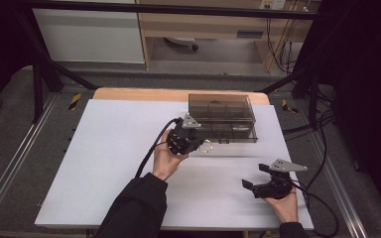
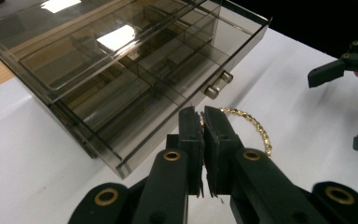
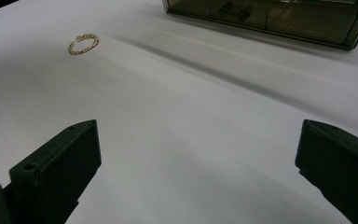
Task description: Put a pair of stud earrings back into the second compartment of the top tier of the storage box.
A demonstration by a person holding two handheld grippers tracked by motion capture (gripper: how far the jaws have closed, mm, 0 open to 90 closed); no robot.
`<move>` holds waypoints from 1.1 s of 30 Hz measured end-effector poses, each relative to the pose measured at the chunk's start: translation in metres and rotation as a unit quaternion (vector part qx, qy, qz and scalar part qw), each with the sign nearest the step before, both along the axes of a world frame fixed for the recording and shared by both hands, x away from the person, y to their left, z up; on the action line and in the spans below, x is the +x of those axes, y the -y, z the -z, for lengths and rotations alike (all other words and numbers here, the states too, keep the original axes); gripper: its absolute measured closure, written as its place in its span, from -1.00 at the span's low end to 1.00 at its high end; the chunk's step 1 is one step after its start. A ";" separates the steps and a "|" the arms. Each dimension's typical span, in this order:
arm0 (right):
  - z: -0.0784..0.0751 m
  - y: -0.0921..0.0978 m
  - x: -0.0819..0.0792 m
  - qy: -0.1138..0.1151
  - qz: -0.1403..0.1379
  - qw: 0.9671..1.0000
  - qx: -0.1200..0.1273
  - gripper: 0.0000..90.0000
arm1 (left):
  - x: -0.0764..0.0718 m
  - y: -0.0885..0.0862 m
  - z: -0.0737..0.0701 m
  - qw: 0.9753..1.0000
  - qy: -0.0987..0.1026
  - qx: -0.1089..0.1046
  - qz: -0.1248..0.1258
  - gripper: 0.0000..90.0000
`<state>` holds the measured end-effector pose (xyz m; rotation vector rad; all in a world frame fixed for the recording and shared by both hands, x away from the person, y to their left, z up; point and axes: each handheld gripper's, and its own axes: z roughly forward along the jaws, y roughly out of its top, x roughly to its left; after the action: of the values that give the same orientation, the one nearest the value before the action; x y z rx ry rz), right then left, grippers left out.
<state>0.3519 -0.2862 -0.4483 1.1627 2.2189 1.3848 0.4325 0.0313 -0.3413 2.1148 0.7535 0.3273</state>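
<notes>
A gold chain bracelet (image 2: 259,130) curls out from the tips of my left gripper (image 2: 203,113), whose jaws are pressed together on one end of it. In the high view the bracelet (image 1: 206,146) is a pale loop at the left gripper (image 1: 196,143), just in front of a smoky clear drawer box (image 1: 222,116). The box (image 2: 121,60) has divided compartments and a small knob handle (image 2: 218,84) near my jaws. My right gripper (image 1: 253,176) is wide open near the front right, with nothing between its jaws. In the right gripper view (image 3: 198,140), the bracelet (image 3: 83,43) shows far off to the left.
A white board (image 1: 119,163) covers the wooden table, and the box (image 3: 270,16) stands at its far edge. Black frame bars and cables run round the table. The right gripper (image 2: 342,70) shows at the edge of the left gripper view.
</notes>
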 end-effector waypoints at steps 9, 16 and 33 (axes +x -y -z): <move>0.000 0.000 0.000 -0.001 -0.002 1.000 0.002 -0.99 | 0.012 0.015 -0.002 1.000 0.001 -0.001 -0.003 0.91; 0.000 -0.001 0.000 -0.002 -0.002 1.000 0.001 -0.99 | 0.024 0.026 0.001 1.000 -0.003 0.006 -0.012 0.91; 0.000 0.000 0.000 -0.004 -0.002 1.000 -0.001 -0.99 | 0.049 0.048 0.004 1.000 -0.001 0.006 -0.030 0.91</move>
<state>0.3520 -0.2857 -0.4487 1.1649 2.2285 1.3827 0.4818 -0.0163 -0.3458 2.1079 0.8179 0.3636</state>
